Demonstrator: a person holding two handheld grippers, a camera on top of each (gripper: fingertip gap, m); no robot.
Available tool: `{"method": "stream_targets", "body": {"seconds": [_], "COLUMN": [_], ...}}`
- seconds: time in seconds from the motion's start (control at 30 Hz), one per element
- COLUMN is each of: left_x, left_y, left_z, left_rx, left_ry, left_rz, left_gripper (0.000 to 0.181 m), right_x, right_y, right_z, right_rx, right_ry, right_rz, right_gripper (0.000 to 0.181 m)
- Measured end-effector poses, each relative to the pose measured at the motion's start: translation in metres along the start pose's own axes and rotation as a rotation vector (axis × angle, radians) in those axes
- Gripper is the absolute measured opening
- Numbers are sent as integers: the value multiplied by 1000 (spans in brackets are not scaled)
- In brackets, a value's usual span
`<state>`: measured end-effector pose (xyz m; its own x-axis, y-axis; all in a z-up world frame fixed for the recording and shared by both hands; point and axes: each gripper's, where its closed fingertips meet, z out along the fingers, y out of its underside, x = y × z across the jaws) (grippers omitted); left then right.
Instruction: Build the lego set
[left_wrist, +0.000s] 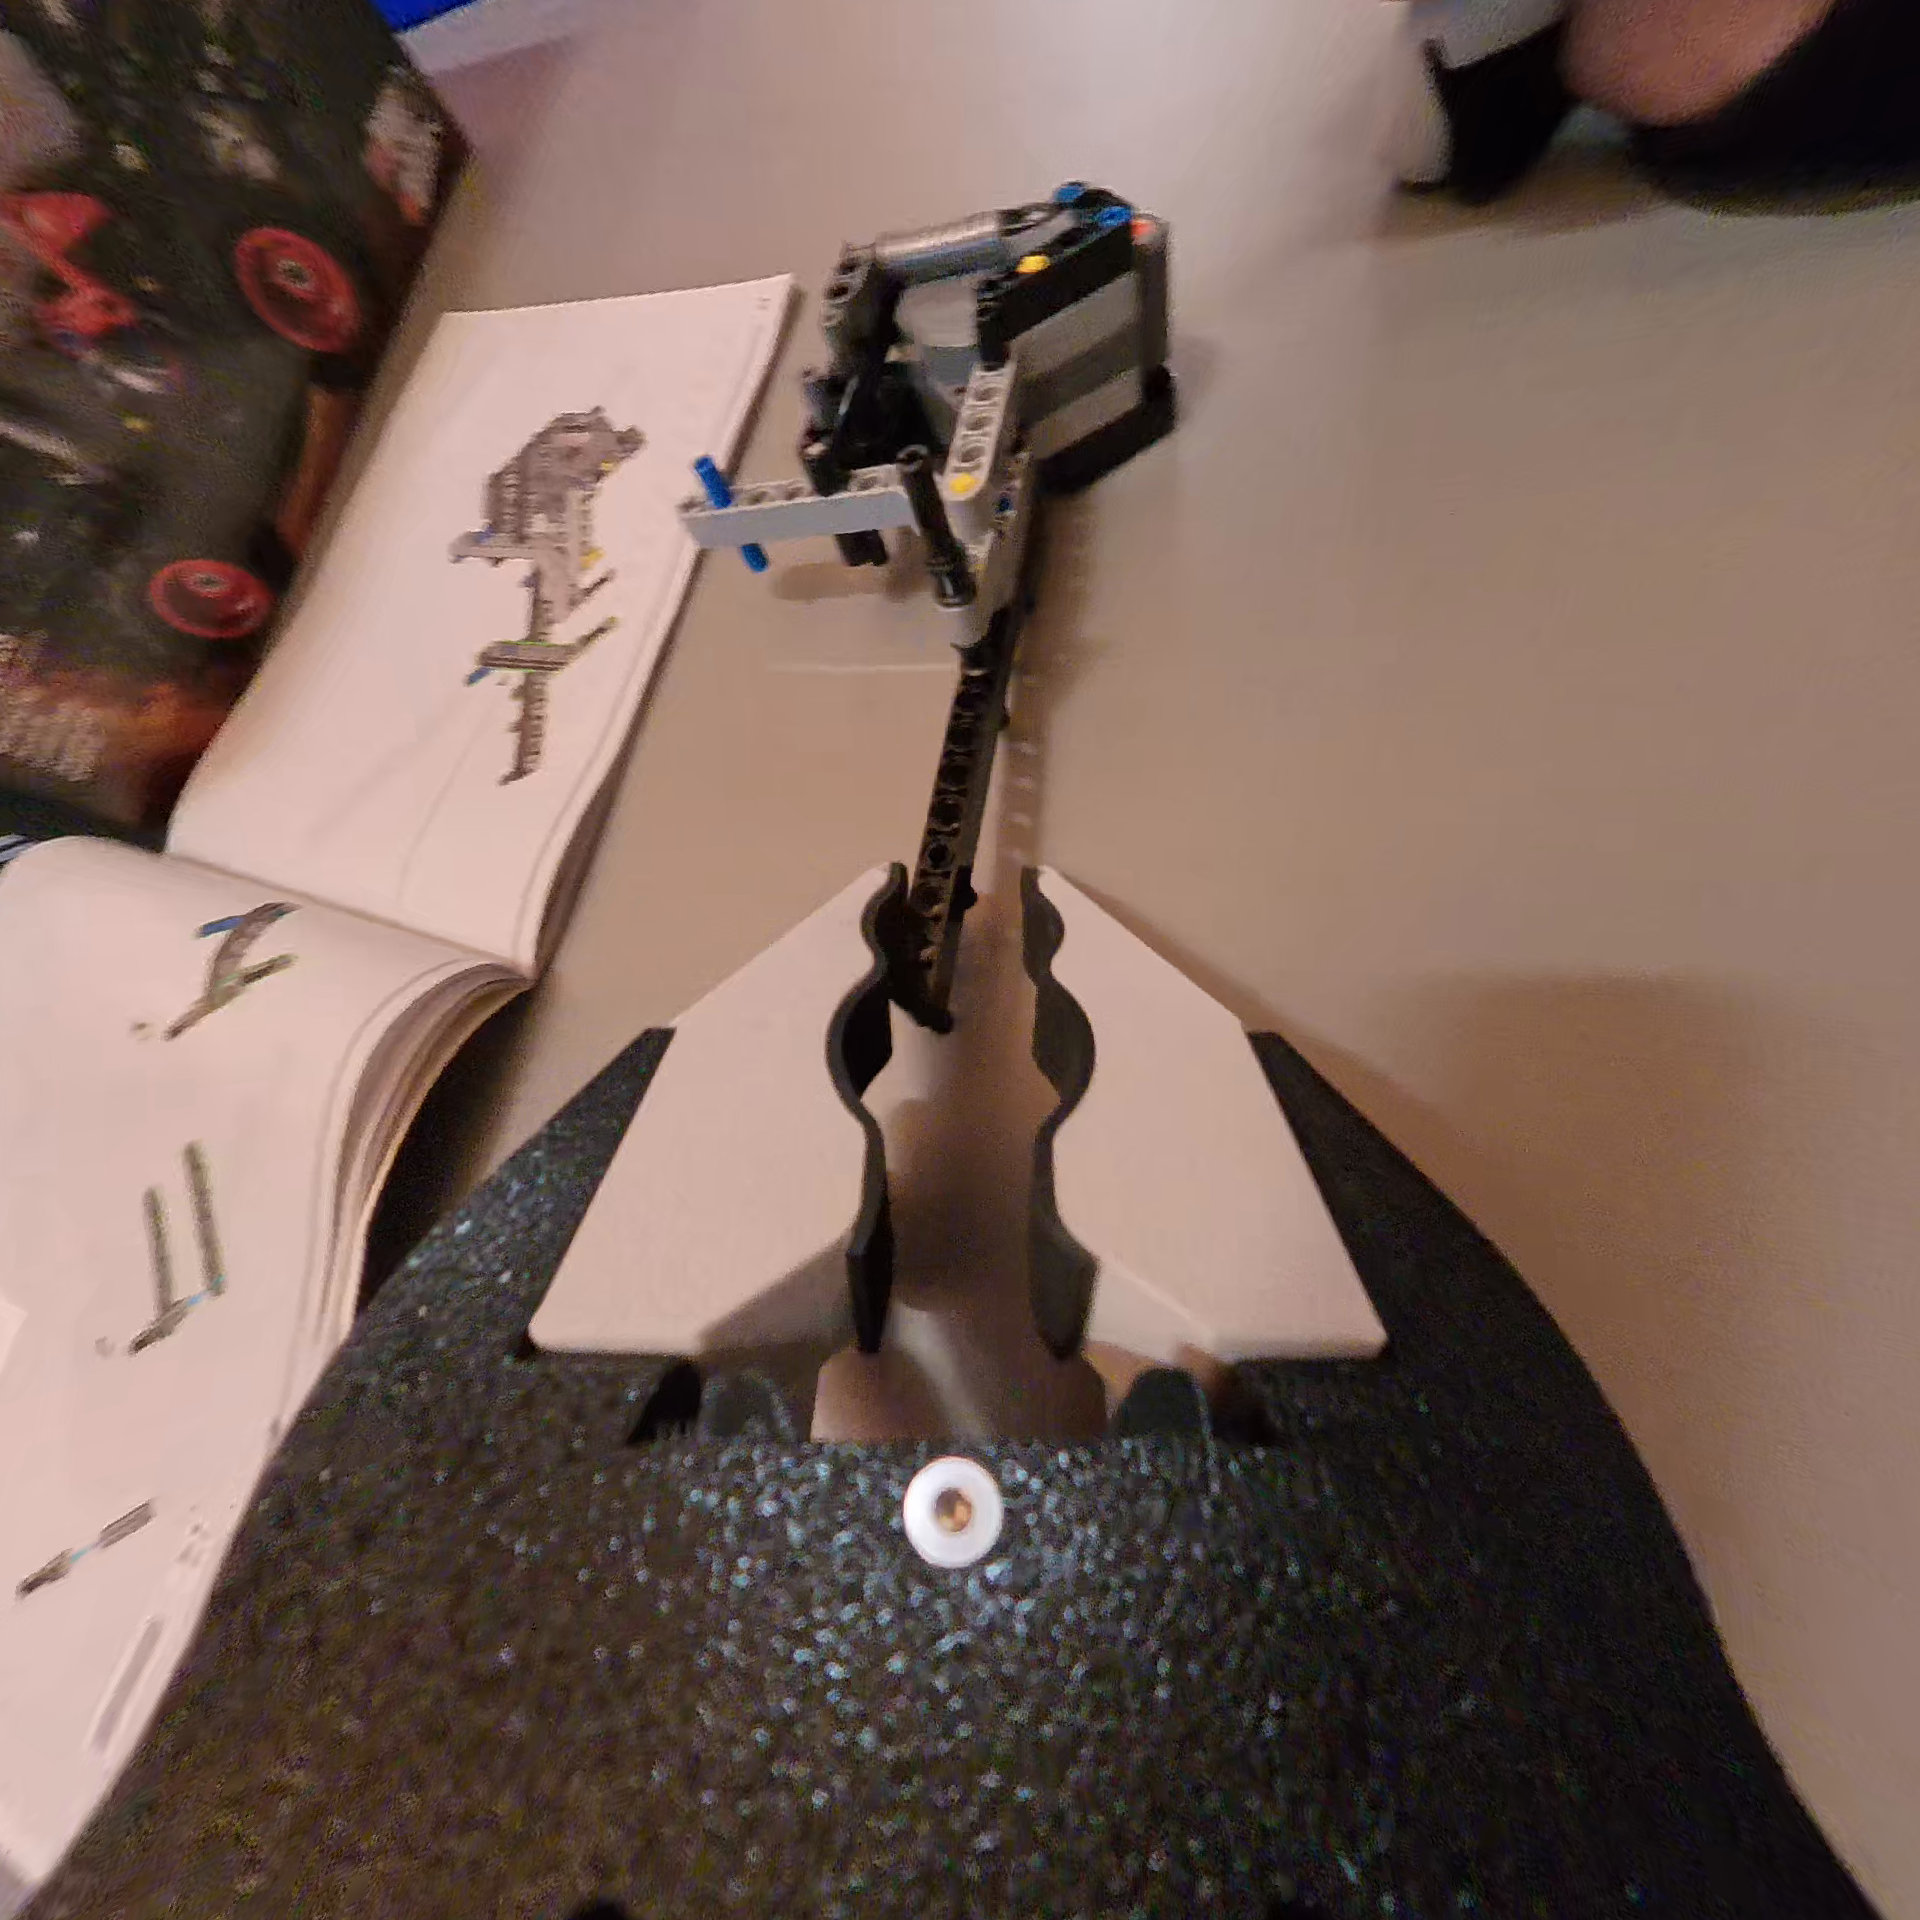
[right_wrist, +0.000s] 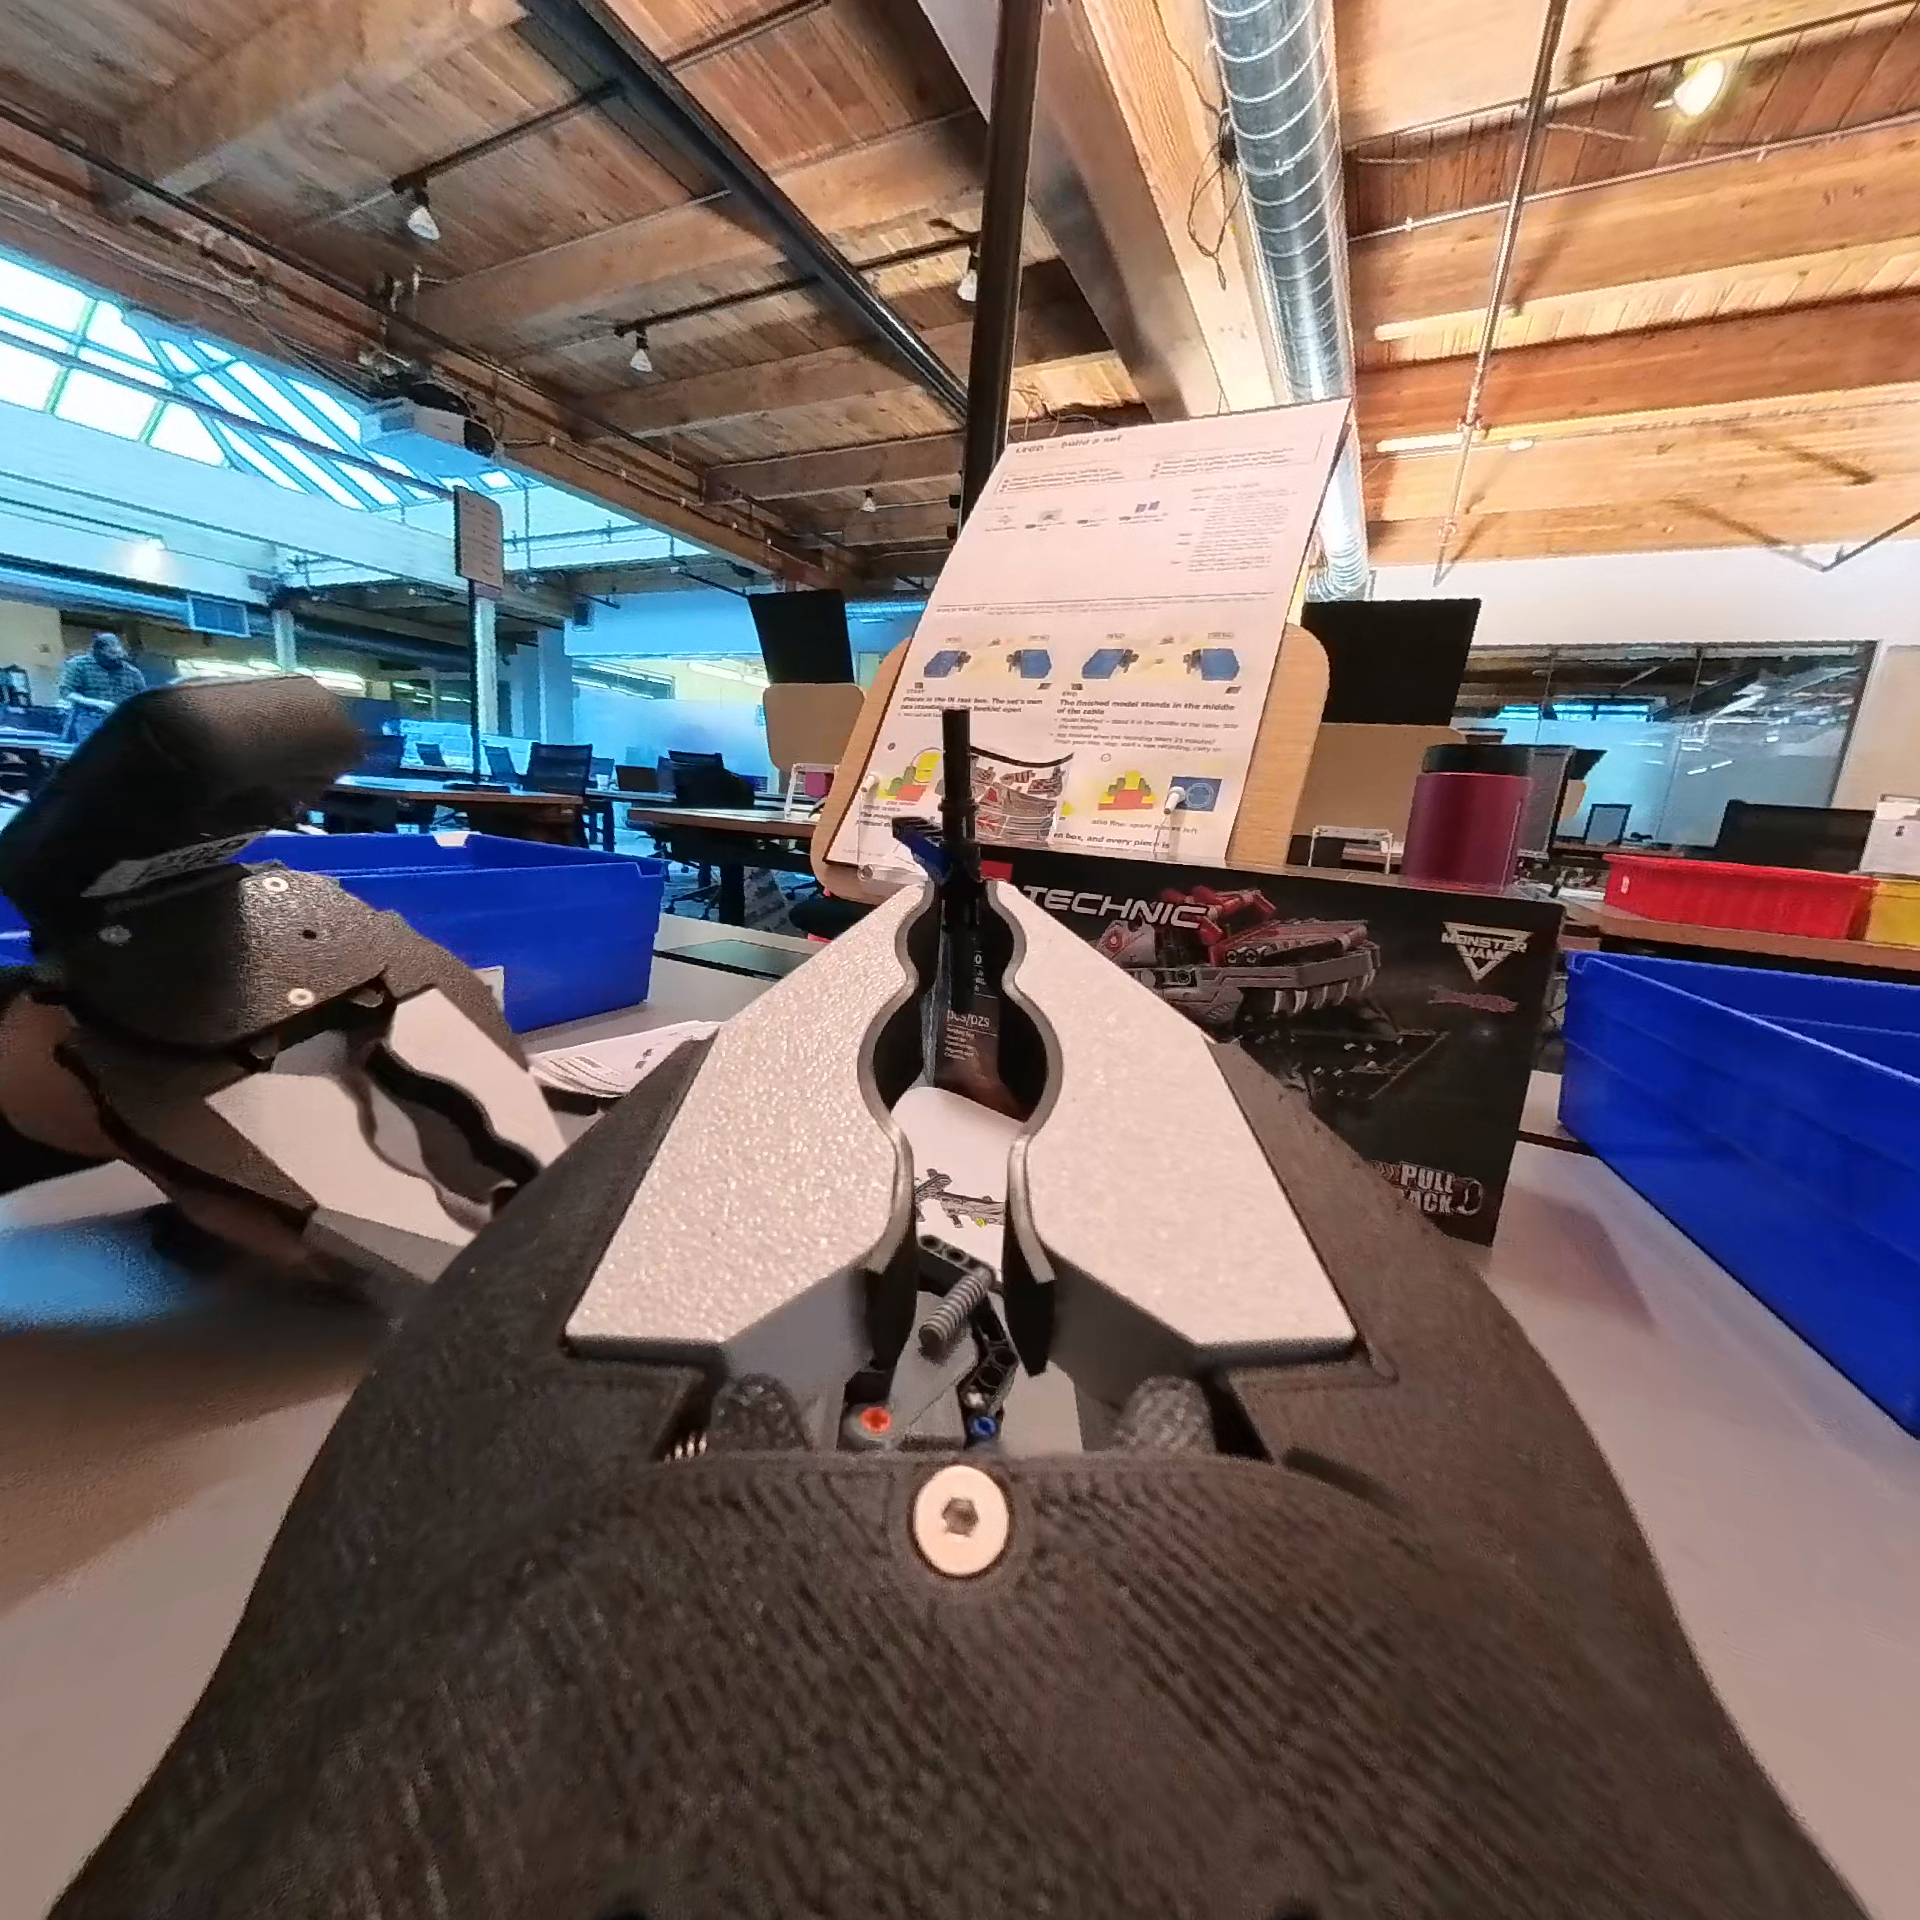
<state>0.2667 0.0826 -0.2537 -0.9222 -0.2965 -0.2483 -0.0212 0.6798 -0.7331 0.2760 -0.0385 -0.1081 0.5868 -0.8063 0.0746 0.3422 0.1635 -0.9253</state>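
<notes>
**Axle in the right gripper, chassis waiting on the table**

- The half-built model (left_wrist: 987, 353) sits on the pale table (left_wrist: 1507, 727): a grey and black block at the far end, a grey cross-beam with a blue pin sticking out to the left, and a long black holed beam (left_wrist: 951, 831) running back toward the left gripper (left_wrist: 961, 904).
- Left gripper: fingers apart. The near end of the black beam lies in the gap, close against one pad; whether it touches, cannot tell. Not clamped.
- Right gripper (right_wrist: 961, 914): fingers drawn together at the tips on a thin black axle piece (right_wrist: 956, 800) that stands upright, with a small blue part (right_wrist: 928, 836) just beside it at the fingertips. How the blue part joins the axle is too small to make out.
- Seen low through the right gripper's gap: part of the model, with a grey threaded piece and red and blue pins.
- Open instruction booklet (left_wrist: 499, 582) lies left of the model, the set's box (right_wrist: 1330, 1029) behind it, blue bins (right_wrist: 1745, 1122) to either side.

Judgement on the step: the axle looks meant for a hole in the model. To do it well, close the left gripper on the black beam first so the chassis cannot slide, then bring the axle in square to its hole and push straight. A tilted entry would likely bind or twist the axle within the grip.
</notes>
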Motion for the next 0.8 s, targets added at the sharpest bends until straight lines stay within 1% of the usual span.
{"method": "stream_targets", "body": {"seconds": [0.17, 0.23, 0.33, 0.43, 0.57, 0.67, 0.8], "left_x": [21, 32, 31, 26, 25, 0, -28], "left_y": [-4, -6, -8, -18, -43, -52, -48], "left_z": [-4, -7, -8, -18, -36, -38, -35], "left_rx": [26, 38, 54, 142, 323, 391, 396], "left_ry": [133, 196, 190, 200, 248, 117, -64], "left_rz": [2, 12, 1, -43, -111, -182, -214], "left_gripper": [8, 10, 15, 20, 29, 25, 20], "right_x": [-2, -3, -4, -5, -8, -11, -14], "right_y": [0, 0, 1, 1, 2, 3, 3], "right_z": [0, 0, 0, 0, 1, 1, 2], "right_rx": [-3, -5, -8, -10, -17, -20, -23], "right_ry": [-7, -11, -14, -17, -30, -41, -53], "right_rz": [-13, -16, -21, -25, -40, -48, -61], "right_gripper": [5, 5, 5, 5, 5, 5, 4]}}
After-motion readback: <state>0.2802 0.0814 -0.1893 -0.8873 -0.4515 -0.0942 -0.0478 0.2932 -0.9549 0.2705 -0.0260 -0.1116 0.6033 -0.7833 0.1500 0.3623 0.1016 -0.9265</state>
